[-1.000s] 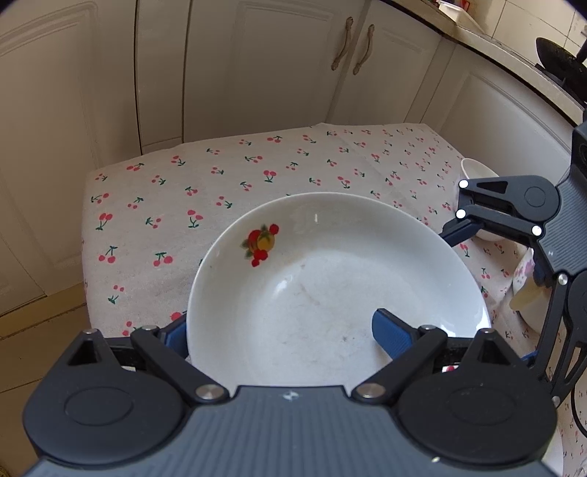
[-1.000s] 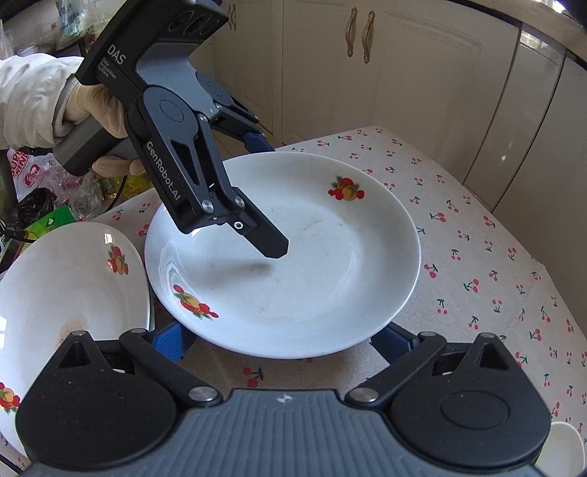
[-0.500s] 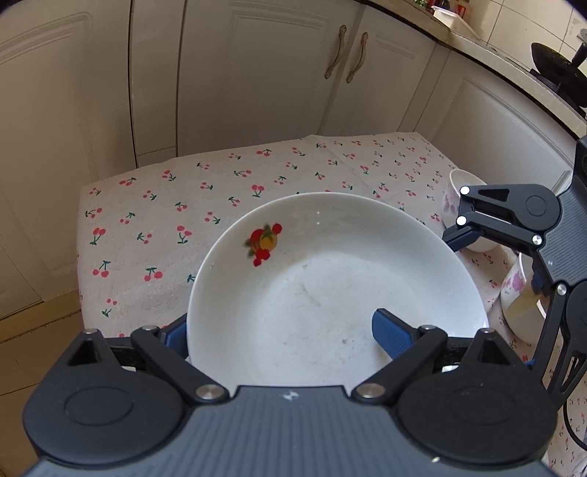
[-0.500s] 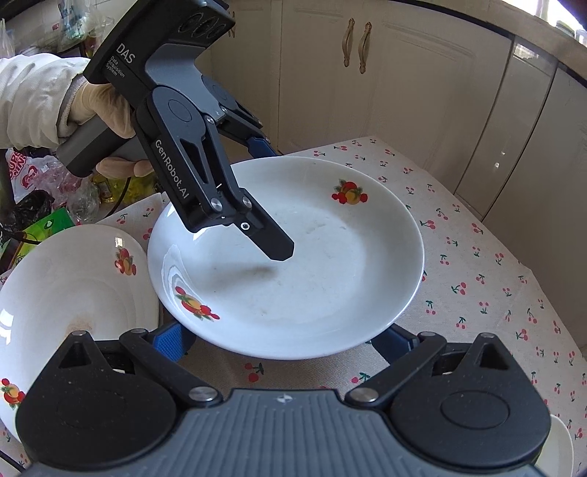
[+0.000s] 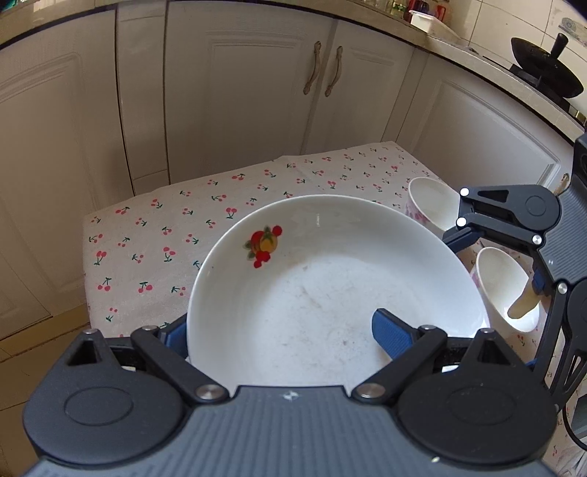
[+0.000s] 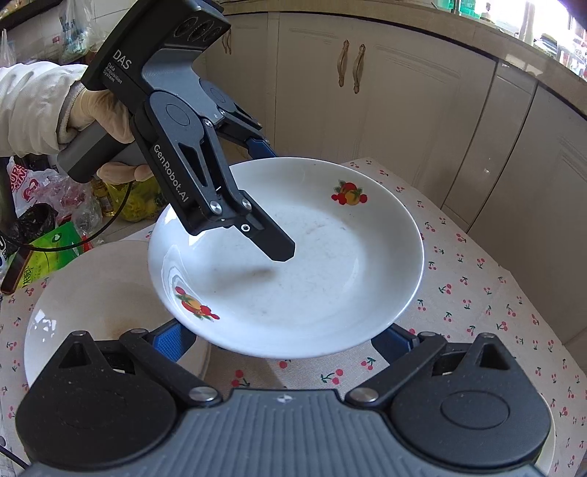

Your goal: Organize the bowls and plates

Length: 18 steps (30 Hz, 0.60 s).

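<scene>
Your white plate [image 6: 330,264] covers the tips of your right gripper [image 6: 282,339], so its grip cannot be read. Your left gripper [image 5: 282,332] shows one blue pad inside the plate; the other vanishes behind the rim. A second plate [image 6: 102,301] lies partly hidden beneath both. The far cup [image 5: 429,201] is masked by gripper linkage, and countertop jars [image 5: 407,5] are too small to identify.

Bright daylight throughout; glare on the plate [image 6: 286,257] rim; soft shadows; sharp focus; strong fisheye bowing at frame edges.
</scene>
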Each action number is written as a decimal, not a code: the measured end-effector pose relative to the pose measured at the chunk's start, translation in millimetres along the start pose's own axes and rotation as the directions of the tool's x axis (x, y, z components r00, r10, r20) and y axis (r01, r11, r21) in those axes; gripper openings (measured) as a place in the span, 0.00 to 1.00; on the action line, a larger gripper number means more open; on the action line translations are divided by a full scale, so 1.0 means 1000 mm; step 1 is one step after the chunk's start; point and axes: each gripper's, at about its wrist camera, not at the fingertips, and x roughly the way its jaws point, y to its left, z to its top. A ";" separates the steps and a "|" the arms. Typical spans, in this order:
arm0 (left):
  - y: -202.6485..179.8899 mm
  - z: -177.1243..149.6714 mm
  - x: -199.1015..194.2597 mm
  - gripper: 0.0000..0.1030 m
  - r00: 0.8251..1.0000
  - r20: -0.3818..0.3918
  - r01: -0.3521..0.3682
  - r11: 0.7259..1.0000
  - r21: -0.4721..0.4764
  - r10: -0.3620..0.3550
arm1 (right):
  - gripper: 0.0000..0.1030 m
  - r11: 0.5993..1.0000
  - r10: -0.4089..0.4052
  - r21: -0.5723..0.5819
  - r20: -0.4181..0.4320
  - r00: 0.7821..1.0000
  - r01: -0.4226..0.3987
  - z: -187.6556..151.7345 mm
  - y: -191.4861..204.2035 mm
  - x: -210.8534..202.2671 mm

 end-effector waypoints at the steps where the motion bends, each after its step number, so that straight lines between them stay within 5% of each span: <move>1: -0.003 -0.001 -0.004 0.93 1.000 0.001 -0.002 1.000 0.004 0.002 | 0.99 1.000 -0.001 0.002 0.003 1.000 0.001 0.000 0.003 -0.003; 18: -0.051 -0.052 -0.069 0.93 1.000 0.010 -0.022 1.000 0.005 0.022 | 0.99 1.000 0.003 0.010 0.025 1.000 -0.004 -0.018 0.082 -0.047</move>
